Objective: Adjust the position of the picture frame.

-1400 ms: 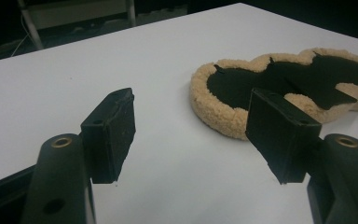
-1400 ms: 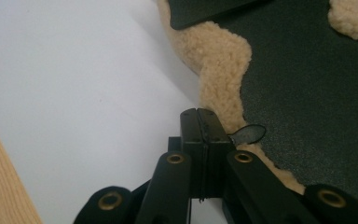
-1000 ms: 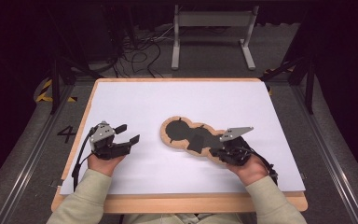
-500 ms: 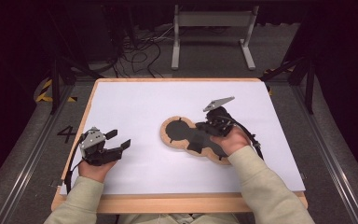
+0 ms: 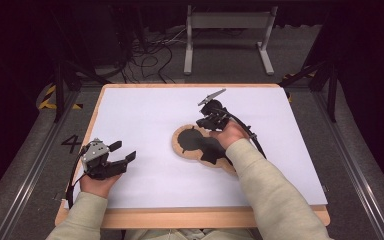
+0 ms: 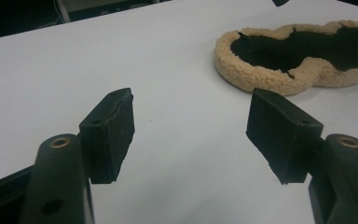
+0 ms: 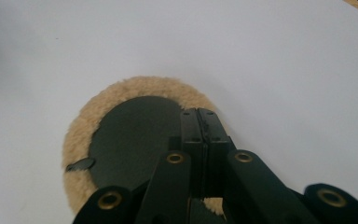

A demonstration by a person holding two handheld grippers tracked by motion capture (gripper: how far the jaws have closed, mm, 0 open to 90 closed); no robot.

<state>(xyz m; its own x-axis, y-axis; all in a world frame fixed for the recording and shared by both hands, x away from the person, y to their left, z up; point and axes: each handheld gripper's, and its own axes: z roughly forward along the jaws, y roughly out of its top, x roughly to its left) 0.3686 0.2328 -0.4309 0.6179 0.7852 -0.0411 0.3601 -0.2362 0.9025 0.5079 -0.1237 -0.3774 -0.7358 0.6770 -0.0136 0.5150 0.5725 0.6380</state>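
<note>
A flat black piece with a tan fleece rim (image 5: pixel 192 145) lies on the white table top (image 5: pixel 145 110), right of the middle. My right gripper (image 5: pixel 203 122) hovers over its far edge, with the forearm across its near end. In the right gripper view the jaws (image 7: pixel 199 114) stand pressed together with nothing between them, above the piece's rounded end (image 7: pixel 130 135). My left gripper (image 5: pixel 122 151) is at the table's left side, well apart from the piece. Its jaws are open and empty (image 6: pixel 191 121), and the fleece rim (image 6: pixel 261 79) shows beyond them.
The table has a wooden border (image 5: pixel 180 217) along the near edge. Behind it on the floor stand a metal frame (image 5: pixel 227 35) and loose cables (image 5: pixel 150 55). A painted 4 (image 5: pixel 72 144) marks the floor at the left.
My right hand has moved from the piece's near right end away and to the left, over its far edge. My left hand has drifted slightly left and nearer.
</note>
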